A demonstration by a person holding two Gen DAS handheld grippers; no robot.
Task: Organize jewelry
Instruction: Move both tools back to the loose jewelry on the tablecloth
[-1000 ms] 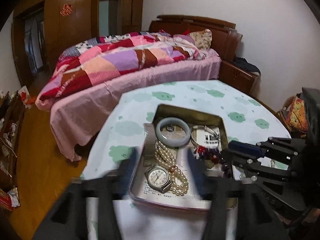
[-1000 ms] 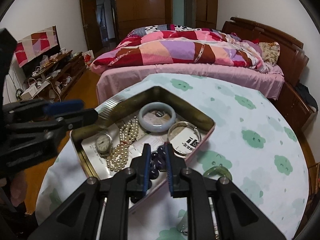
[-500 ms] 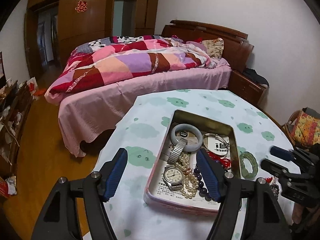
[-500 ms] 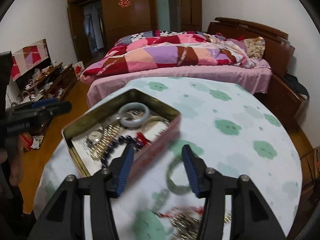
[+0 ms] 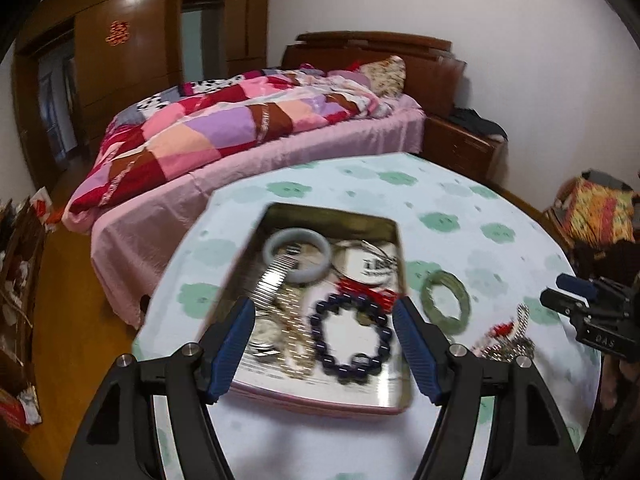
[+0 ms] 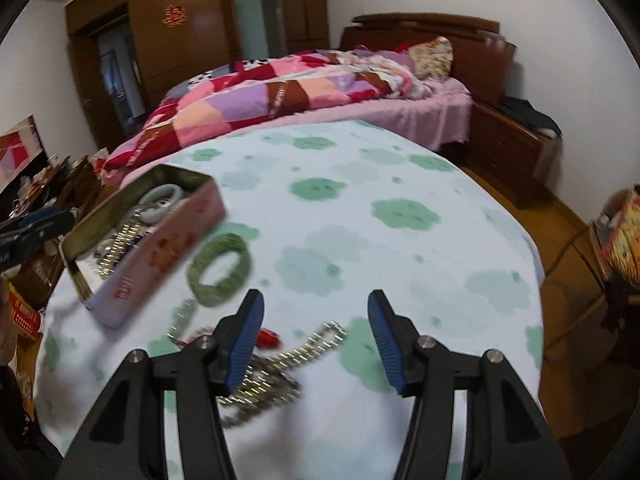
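A pink tin box point(image 5: 320, 402) on the round table holds a pale jade bangle point(image 5: 298, 254), a dark bead bracelet point(image 5: 352, 340), a watch with a metal band point(image 5: 276, 280), pearls and a silver bangle. My left gripper point(image 5: 324, 340) is open and empty, hovering over the tin's near end. A green bangle point(image 5: 445, 302) lies on the cloth right of the tin; it shows in the right wrist view point(image 6: 220, 270). My right gripper point(image 6: 316, 340) is open and empty above a pile of silver chains point(image 6: 280, 368) with a red piece point(image 6: 268, 336).
The table has a white cloth with green cloud prints point(image 6: 400, 212). A bed with a patchwork quilt point(image 5: 240, 128) stands behind it. A wooden nightstand point(image 6: 508, 148) is at the right. Shelves with clutter point(image 5: 16, 264) line the left wall.
My right gripper opened, leaving the dark bead bracelet in the tin, and moved right to the chain pile. My left gripper pulled back and stayed open over the tin.
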